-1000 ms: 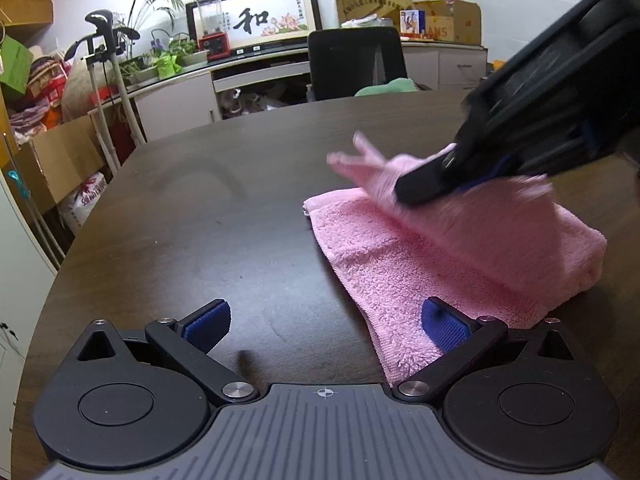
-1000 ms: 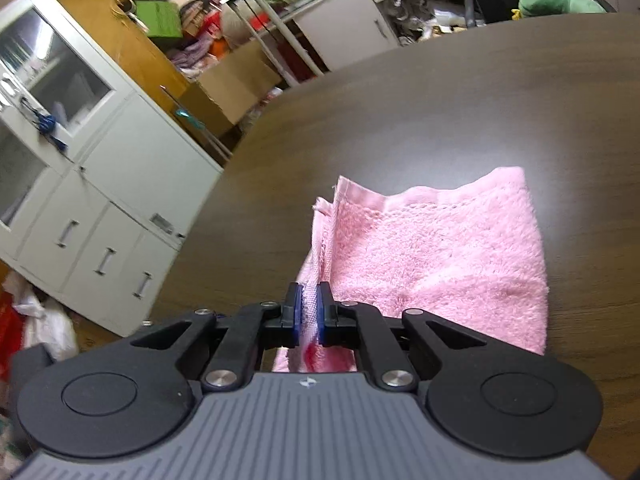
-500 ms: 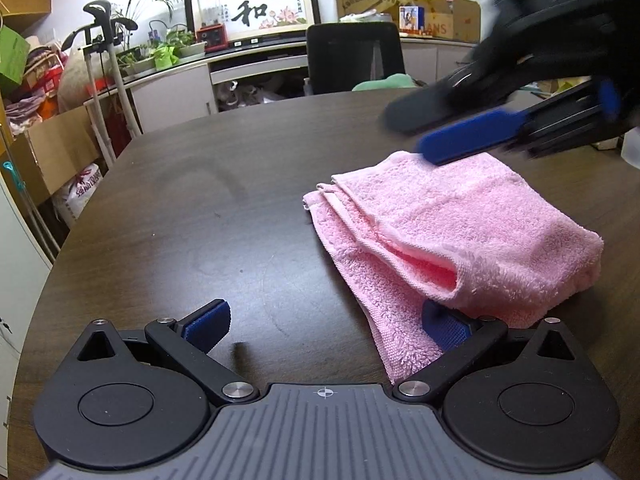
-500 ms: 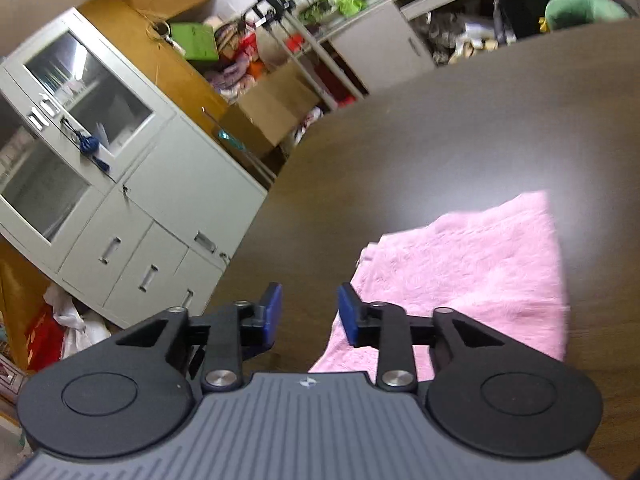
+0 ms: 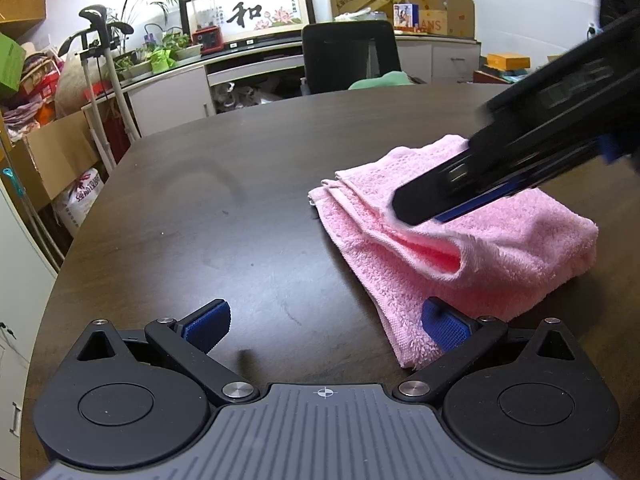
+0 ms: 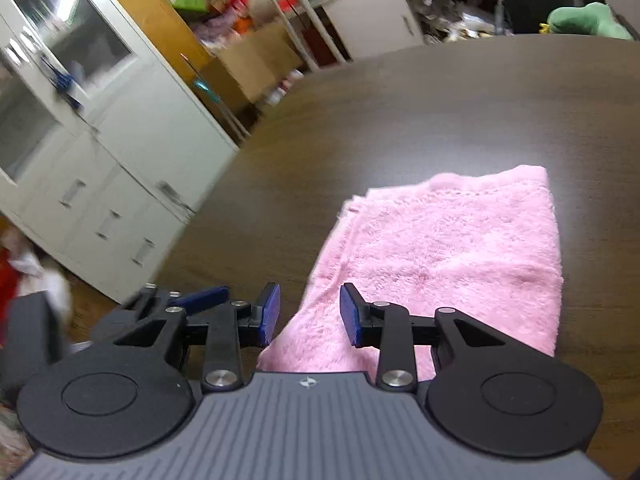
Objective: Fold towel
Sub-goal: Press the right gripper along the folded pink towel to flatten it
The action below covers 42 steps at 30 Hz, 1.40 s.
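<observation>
The pink towel [image 5: 452, 236] lies folded in layers on the dark wooden table [image 5: 240, 184]; both the left gripper [image 5: 326, 326] and right gripper [image 6: 307, 314] stand spread, empty; apparently only tidying its loose, bulging upper layer remains.

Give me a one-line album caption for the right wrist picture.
Open right gripper hovering over a folded pink towel on a dark wooden table.

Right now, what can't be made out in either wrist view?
- Left wrist: the right claw hangs motion-blurred over the pink towel, hiding part of its top layer.
- Left wrist: whether the left claw touches the towel hem.
- Right wrist: cabinet side blurred; towel's near edge cut off by the claw body.
</observation>
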Each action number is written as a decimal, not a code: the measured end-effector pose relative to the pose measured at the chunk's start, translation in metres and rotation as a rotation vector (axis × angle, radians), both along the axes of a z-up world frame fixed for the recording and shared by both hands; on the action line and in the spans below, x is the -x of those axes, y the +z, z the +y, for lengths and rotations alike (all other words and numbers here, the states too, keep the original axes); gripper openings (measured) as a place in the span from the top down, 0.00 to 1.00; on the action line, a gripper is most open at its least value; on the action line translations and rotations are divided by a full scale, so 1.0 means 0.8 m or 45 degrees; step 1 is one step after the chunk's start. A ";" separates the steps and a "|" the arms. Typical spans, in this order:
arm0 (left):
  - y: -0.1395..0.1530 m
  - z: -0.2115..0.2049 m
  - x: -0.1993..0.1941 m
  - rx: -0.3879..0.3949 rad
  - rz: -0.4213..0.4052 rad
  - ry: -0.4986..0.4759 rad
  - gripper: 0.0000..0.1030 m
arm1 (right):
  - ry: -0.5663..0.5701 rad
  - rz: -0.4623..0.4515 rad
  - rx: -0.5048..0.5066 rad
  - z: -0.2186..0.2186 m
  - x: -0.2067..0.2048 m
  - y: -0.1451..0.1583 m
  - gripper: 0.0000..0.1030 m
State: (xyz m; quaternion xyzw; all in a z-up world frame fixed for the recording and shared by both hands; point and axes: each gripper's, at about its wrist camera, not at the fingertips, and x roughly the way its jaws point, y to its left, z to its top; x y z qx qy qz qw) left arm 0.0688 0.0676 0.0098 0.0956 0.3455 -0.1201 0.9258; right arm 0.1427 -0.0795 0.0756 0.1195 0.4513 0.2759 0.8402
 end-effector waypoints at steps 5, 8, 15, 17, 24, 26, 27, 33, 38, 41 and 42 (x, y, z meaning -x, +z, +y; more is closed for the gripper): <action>0.000 0.003 0.003 0.005 -0.001 -0.013 0.00 | -0.012 -0.026 0.130 0.021 0.008 -0.009 0.82; -0.001 0.004 0.003 0.006 -0.001 -0.014 0.00 | 0.005 -0.044 0.131 0.025 0.014 -0.010 0.97; -0.001 0.008 0.002 0.029 0.016 -0.008 0.00 | 0.015 -0.113 0.102 0.027 0.028 0.002 0.98; -0.001 0.008 0.002 0.028 0.017 -0.008 0.00 | 0.011 -0.123 0.073 0.022 0.025 0.009 0.98; -0.003 0.000 0.008 0.024 0.013 -0.005 0.00 | 0.055 -0.102 -0.054 0.017 0.022 0.017 0.99; -0.003 -0.001 0.010 0.026 0.015 -0.004 0.00 | 0.047 -0.086 -0.041 0.019 0.019 0.009 0.99; -0.003 -0.001 0.010 0.028 0.016 -0.004 0.00 | 0.039 -0.080 -0.031 0.020 0.017 0.005 0.98; -0.003 -0.001 0.011 0.024 0.013 -0.005 0.00 | -0.003 -0.074 0.007 0.011 0.007 0.004 0.90; -0.003 0.001 0.010 0.034 0.018 -0.003 0.00 | -0.043 -0.111 0.147 0.030 0.003 0.005 0.90; -0.003 0.002 0.010 0.036 0.019 -0.003 0.00 | -0.074 -0.124 0.228 0.042 0.001 0.002 0.87; -0.002 0.003 0.010 0.034 0.018 -0.003 0.00 | -0.071 -0.119 0.238 0.045 0.000 0.000 0.84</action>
